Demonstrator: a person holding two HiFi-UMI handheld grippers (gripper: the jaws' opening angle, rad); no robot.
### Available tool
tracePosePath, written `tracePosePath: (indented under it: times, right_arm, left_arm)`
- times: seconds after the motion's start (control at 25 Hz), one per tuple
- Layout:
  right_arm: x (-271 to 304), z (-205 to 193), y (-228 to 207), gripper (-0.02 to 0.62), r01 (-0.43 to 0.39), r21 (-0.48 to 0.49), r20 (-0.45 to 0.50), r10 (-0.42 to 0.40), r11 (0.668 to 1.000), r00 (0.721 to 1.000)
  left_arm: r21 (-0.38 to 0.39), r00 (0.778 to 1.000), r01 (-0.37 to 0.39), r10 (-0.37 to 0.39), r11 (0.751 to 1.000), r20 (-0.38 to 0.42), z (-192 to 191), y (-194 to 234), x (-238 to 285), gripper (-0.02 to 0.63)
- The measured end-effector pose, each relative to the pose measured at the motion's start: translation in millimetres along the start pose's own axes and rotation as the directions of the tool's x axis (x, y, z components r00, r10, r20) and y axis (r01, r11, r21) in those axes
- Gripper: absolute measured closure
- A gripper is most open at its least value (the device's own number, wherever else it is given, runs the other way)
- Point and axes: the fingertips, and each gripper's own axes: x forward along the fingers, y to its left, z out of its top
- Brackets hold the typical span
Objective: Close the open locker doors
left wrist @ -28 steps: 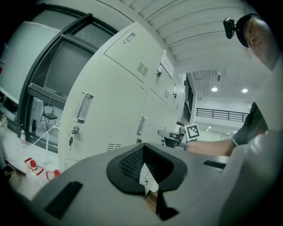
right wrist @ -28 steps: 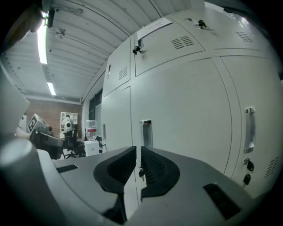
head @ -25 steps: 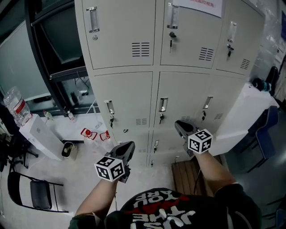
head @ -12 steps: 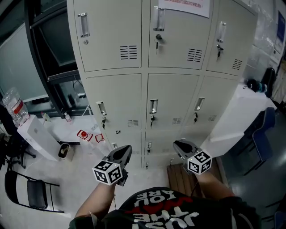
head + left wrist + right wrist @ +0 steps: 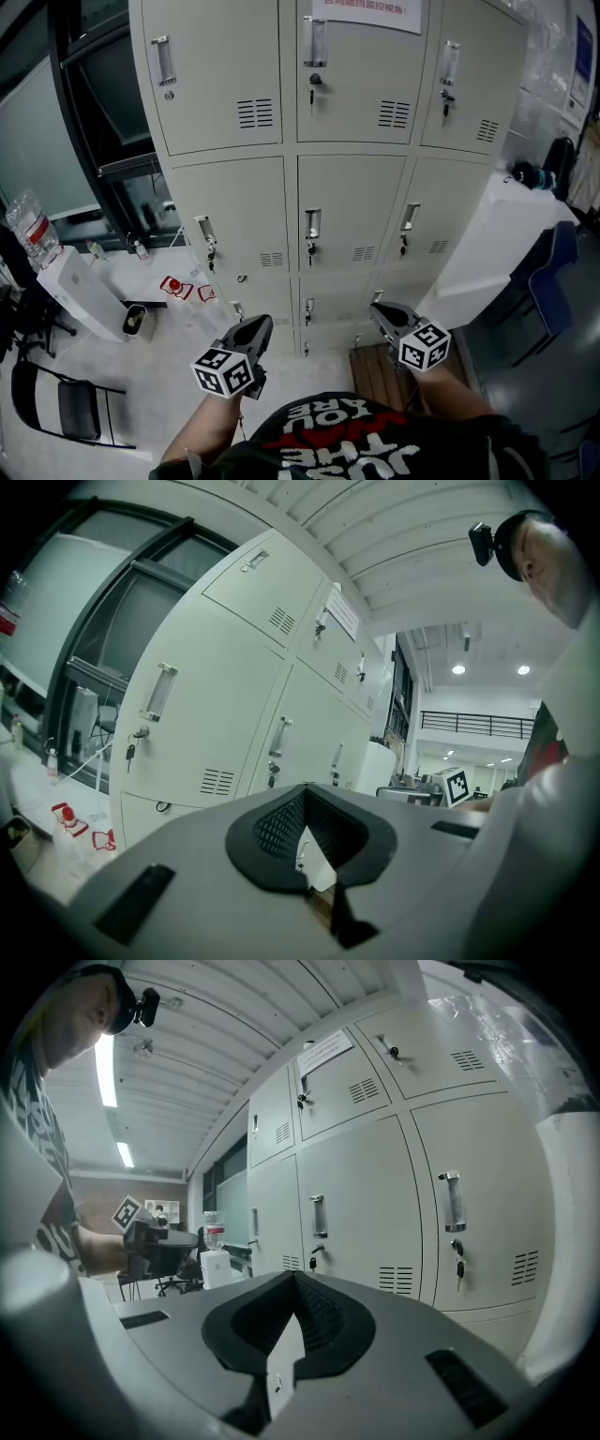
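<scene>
The right gripper (image 5: 379,311) is being held low in front of the lockers (image 5: 352,202). Its jaws have just been closing and are now meeting tip to tip with nothing between them. The left gripper (image 5: 262,324) is hovering well apart on its left, jaws likewise pressed together and gripping nothing. Both are pointing at the lockers, which are standing three columns wide just beyond them. Every door I can see is sitting flush, with keys (image 5: 310,89) hanging in several locks. A big white panel (image 5: 506,234) is slanting out at the lockers' right end; whether it is a door I cannot tell. A wooden board (image 5: 380,375) is lying on the floor near the right gripper, and a folding chair (image 5: 75,408) is standing at near left.
</scene>
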Motion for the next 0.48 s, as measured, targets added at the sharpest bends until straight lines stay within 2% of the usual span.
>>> tracePosePath:
  times: [0.48]
  right_arm:
    - [3.4, 2.5, 4.4, 0.561, -0.035, -0.038, -0.016, 0.035, 0.999, 0.999]
  left_arm:
    - [0.008, 1.000, -0.007, 0.007, 1.000, -0.001, -0.9, -4.4, -0.1, 0.598]
